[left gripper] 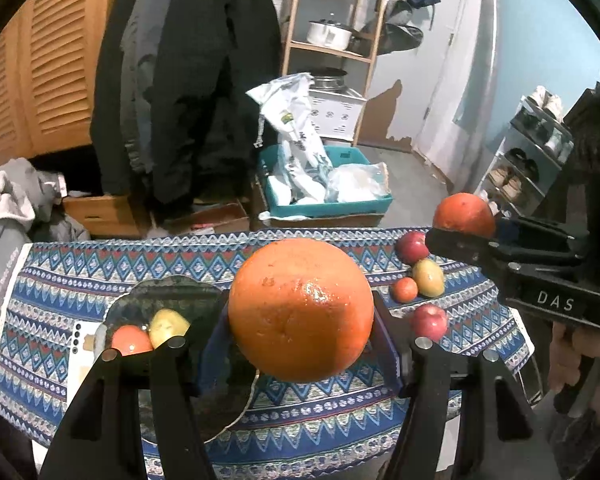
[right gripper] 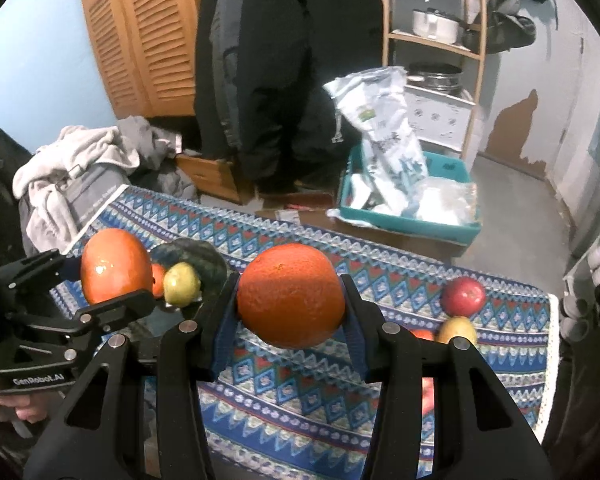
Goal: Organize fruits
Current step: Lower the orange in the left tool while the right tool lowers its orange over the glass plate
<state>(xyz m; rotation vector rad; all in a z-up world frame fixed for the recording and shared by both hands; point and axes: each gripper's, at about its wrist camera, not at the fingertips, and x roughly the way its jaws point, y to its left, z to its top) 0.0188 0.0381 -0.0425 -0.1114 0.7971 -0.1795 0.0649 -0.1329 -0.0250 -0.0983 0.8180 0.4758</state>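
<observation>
My left gripper (left gripper: 300, 308) is shut on a large orange (left gripper: 300, 280), held above the patterned tablecloth (left gripper: 60, 280). Just left of it lies a dark plate (left gripper: 172, 288) with a small orange fruit (left gripper: 131, 340) and a yellow-green fruit (left gripper: 168, 324) on it. My right gripper (right gripper: 291, 300) is shut on a second orange (right gripper: 291, 288), to the right of the plate (right gripper: 204, 254). In the right wrist view the left gripper (right gripper: 112, 280) shows at the left with its orange (right gripper: 114, 260). Two red apples (left gripper: 412, 246) (left gripper: 430, 322), a yellow-red fruit (left gripper: 429, 278) and a small orange fruit (left gripper: 405, 289) lie loose on the cloth's right side.
A white phone-like object (left gripper: 84, 344) lies against the plate's left edge. Beyond the table's far edge a teal crate (left gripper: 328, 204) with bags sits on the floor. A clothes pile (right gripper: 80, 156) is at the left, a shoe rack (left gripper: 528, 160) at the right.
</observation>
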